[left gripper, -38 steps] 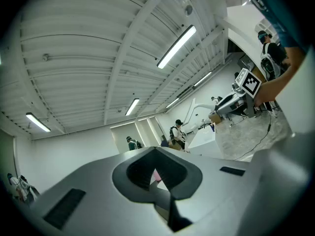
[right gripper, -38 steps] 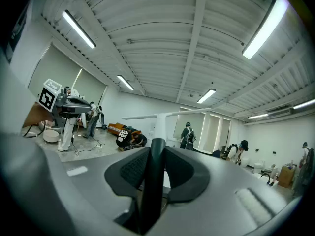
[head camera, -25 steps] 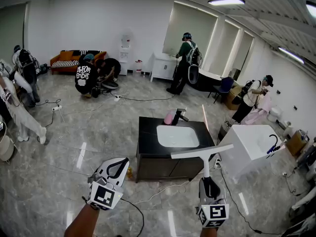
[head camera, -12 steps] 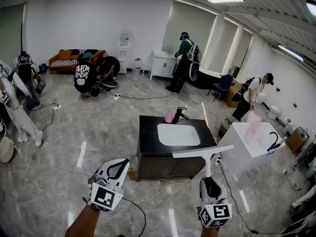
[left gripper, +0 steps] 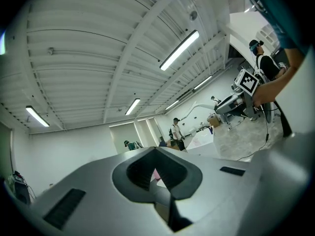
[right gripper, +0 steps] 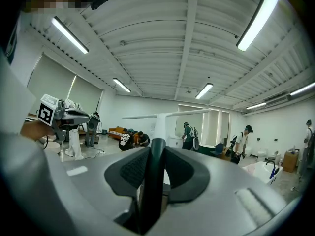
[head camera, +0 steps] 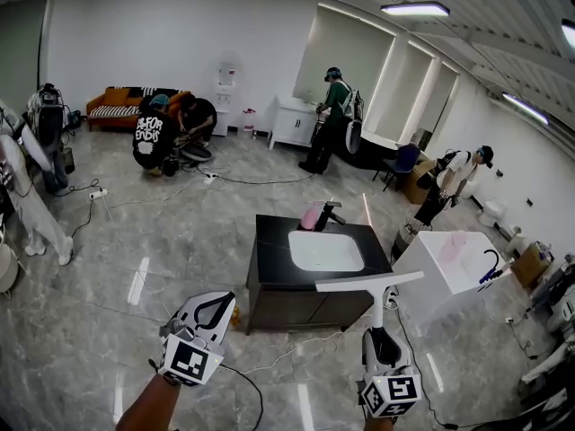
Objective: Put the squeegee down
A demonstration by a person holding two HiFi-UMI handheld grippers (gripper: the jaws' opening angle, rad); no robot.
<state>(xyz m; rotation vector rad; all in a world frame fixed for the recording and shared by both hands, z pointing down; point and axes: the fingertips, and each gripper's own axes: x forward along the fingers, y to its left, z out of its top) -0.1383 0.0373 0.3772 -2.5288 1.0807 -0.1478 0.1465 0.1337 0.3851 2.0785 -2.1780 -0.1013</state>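
1. Looking down, we see grey marble floor point(head camera: 135, 268) filling the room, with several people working well apart toward 10 to 2 o'clock.
2. At 12 o'clock from our grippers stands a black-topped vanity point(head camera: 269, 254) with a white sink point(head camera: 325, 251). A pink bottle point(head camera: 309, 215) and a dark faucet point(head camera: 329, 212) are at its far edge.
3. A white cabinet point(head camera: 445, 281) sits just beside the vanity, at 3 o'clock from it.
4. The squeegee point(head camera: 370, 281) is up in the air at 5 o'clock in the head view. It is upright, and its white blade lies across the vanity's front right corner.
5. Our right gripper point(head camera: 383, 341) clamps the squeegee's dark handle between its jaws.
6. Our left gripper point(head camera: 210, 305), at 7 o'clock, has its jaws closed together with nothing in them.
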